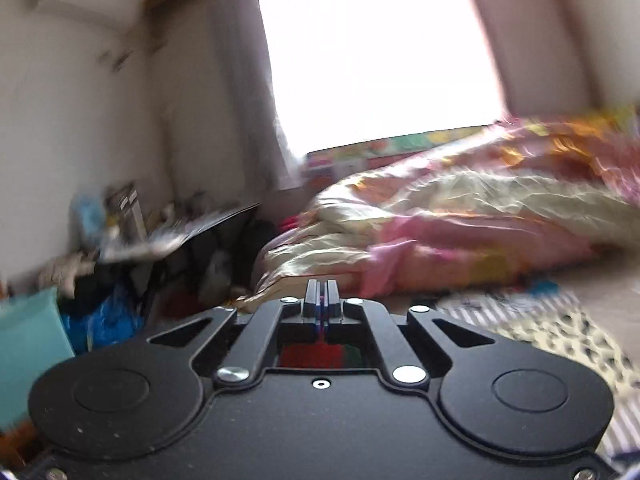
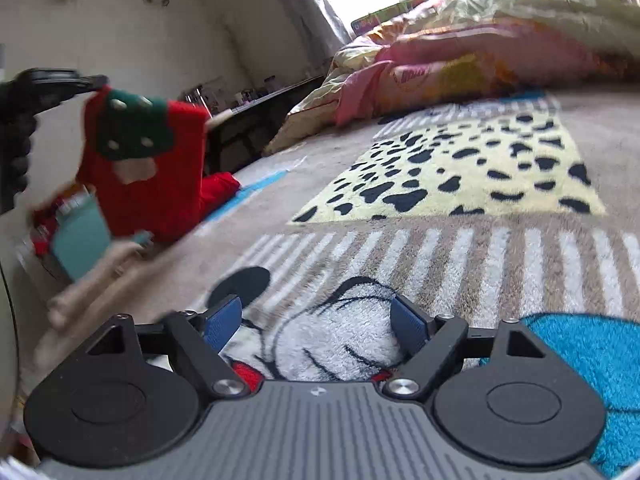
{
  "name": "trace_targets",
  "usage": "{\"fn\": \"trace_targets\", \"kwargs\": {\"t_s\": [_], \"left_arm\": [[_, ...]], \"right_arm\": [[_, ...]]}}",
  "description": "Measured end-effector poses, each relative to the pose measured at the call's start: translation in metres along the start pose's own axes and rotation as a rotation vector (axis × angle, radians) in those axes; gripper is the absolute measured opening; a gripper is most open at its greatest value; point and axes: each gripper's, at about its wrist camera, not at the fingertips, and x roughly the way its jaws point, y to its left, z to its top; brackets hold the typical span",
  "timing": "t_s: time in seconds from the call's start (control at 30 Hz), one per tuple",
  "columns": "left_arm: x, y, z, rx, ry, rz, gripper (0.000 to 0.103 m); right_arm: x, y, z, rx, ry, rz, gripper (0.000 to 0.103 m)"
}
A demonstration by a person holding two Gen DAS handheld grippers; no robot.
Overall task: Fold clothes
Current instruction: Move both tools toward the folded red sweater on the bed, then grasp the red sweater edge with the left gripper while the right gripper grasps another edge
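A red garment with a green patch (image 2: 144,184) hangs lifted at the left of the right wrist view, its lower end trailing onto the bed. My left gripper (image 2: 98,80) is shut on its top edge. In the left wrist view the left gripper (image 1: 322,300) has its fingers pressed together, and red cloth (image 1: 316,354) shows beneath them. My right gripper (image 2: 316,316) stands open low over the printed blanket (image 2: 460,168), with nothing between its blue pads (image 2: 408,324).
A crumpled pink and yellow quilt (image 1: 460,216) is heaped at the far side of the bed below a bright window. A cluttered dark desk (image 1: 180,232) and a teal box (image 1: 28,352) stand to the left, beside the bed's edge.
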Motion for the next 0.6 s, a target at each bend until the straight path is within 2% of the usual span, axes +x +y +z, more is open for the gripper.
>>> {"fn": "trace_targets", "kwargs": {"t_s": [0.03,0.1,0.13,0.2,0.27,0.4,0.47,0.5,0.53,0.6], "left_arm": [[-0.008,-0.009,0.005,0.034,0.004,-0.010,0.000],[-0.038,-0.026,0.014,0.012,-0.027,-0.062,0.000],[-0.047,-0.039,0.015,0.032,-0.028,-0.082,0.000],[-0.049,-0.072,0.013,0.145,0.019,-0.100,0.000],[-0.073,-0.082,0.030,0.066,-0.023,-0.160,0.000],[-0.132,-0.117,0.079,-0.013,-0.188,-0.232,0.000],[-0.144,-0.149,0.097,0.036,-0.200,-0.282,0.000],[-0.148,-0.168,0.104,0.101,-0.200,-0.285,0.000],[-0.152,-0.180,0.111,0.119,-0.201,-0.291,0.000],[-0.161,-0.187,0.125,0.044,-0.213,-0.322,0.000]], "right_arm": [[-0.008,-0.003,0.002,0.031,0.008,0.019,0.081],[-0.034,-0.007,0.001,0.068,0.006,0.030,0.081],[-0.052,-0.008,-0.002,0.081,-0.002,0.036,0.081],[-0.090,-0.013,-0.011,0.103,-0.014,0.039,0.081],[-0.128,-0.018,-0.022,0.108,-0.016,0.027,0.081],[-0.201,-0.031,-0.042,0.076,-0.027,-0.003,0.082],[-0.230,-0.041,-0.048,0.068,-0.034,-0.024,0.082],[-0.243,-0.047,-0.052,0.065,-0.040,-0.035,0.082],[-0.256,-0.055,-0.055,0.071,-0.048,-0.050,0.082],[-0.279,-0.071,-0.062,0.103,-0.068,-0.079,0.083]]}}
